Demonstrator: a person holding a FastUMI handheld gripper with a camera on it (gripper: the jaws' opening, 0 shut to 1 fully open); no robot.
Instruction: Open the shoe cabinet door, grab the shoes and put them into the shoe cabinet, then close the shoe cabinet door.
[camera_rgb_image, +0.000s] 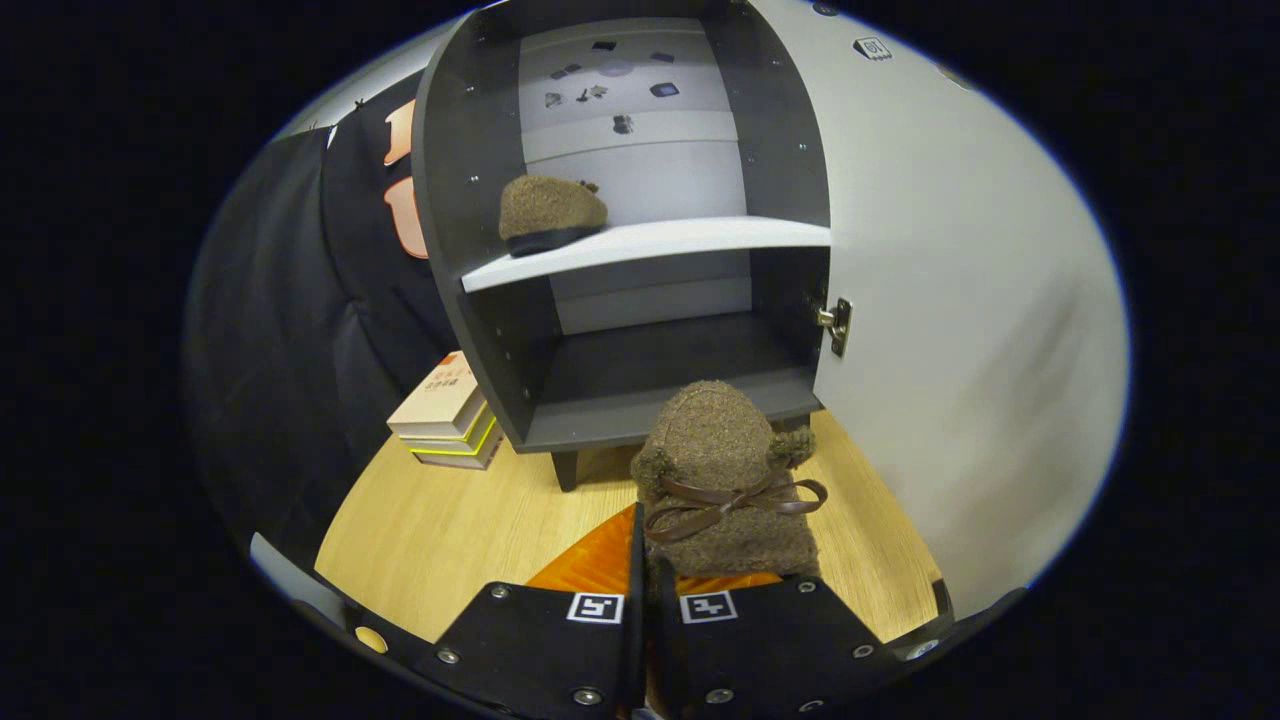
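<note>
**Second slipper held before the open shoe cabinet**

A brown, fuzzy slipper (728, 478) is seen just ahead of the gripper (650, 575), its heel end pinched between the two fingers, which are drawn close together on it. The slipper is made of a woolly, boucle-like fabric, and a thin brown ribbon bow is tied across its back; small pom-like tufts are seen at either side. It is held upright over the wooden floor (440, 520), in front of the bottom compartment of the shoe cabinet (470, 200).

Two slippers are counted. The other slipper (550, 212), of the same fabric with a dark sole, is laid on the white shelf (680, 240) at its left end. One cabinet door (950, 300), white, is swung open to the right, with one metal hinge (836, 324) visible. A stack of books (448, 412) is set on the floor beside the cabinet's left wall.
</note>
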